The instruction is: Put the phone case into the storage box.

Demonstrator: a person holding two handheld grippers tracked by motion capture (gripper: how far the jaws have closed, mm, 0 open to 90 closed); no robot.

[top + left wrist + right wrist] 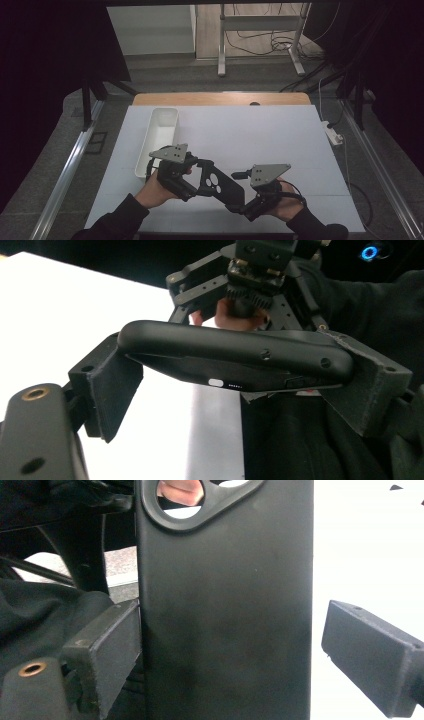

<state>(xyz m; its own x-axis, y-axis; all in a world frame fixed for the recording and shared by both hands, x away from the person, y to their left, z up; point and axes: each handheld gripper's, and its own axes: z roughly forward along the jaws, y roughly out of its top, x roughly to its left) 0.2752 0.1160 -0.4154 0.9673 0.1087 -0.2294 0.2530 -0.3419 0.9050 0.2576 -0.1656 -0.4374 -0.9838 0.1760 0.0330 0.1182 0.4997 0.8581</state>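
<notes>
Above the white desk (260,135), your black phone case (220,186) spans between both hands, its long axis running from upper left down to lower right. Your left hand-held gripper (240,365) clamps its camera-cutout end across the width; your right hand-held gripper (225,650) stands released, one pad clear of the case's edge.

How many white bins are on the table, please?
1. The white bin stands at the left side of the table, just beyond the left tongs. I see no other bin.
</notes>
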